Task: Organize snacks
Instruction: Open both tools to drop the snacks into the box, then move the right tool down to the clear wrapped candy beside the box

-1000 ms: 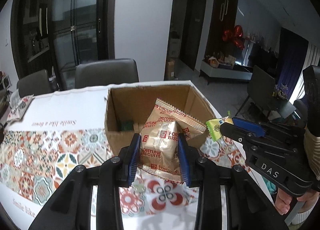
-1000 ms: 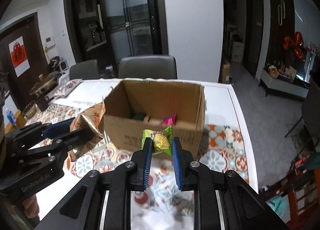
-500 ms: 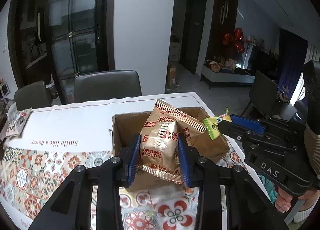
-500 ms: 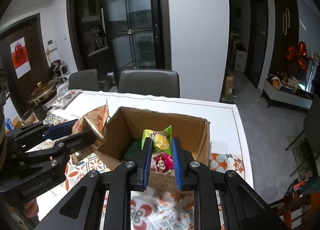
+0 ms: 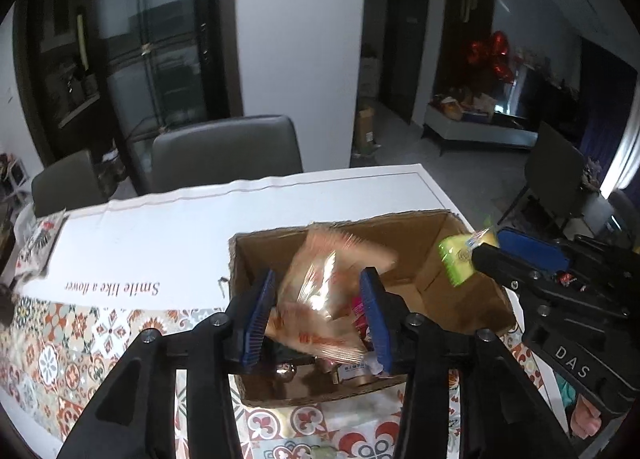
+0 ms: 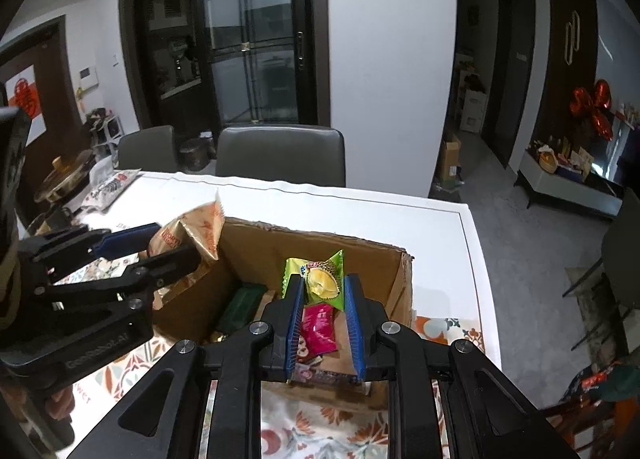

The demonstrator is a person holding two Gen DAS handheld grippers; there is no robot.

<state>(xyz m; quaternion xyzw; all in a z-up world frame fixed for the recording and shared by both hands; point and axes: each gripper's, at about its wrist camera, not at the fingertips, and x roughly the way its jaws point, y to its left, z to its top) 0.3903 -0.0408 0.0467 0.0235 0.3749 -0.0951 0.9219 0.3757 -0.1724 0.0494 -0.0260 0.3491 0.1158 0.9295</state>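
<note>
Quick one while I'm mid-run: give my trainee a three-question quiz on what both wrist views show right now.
1. True or false: the right gripper holds a green durian packet above the open cardboard box.
2. The packet lying in the box directly under that gripper is: A blue, B pink, C white.
3. Fill in: the orange biscuit packet sits between the fingers of the ___ gripper.

Key: 1 true; 2 B; 3 left gripper.
</note>
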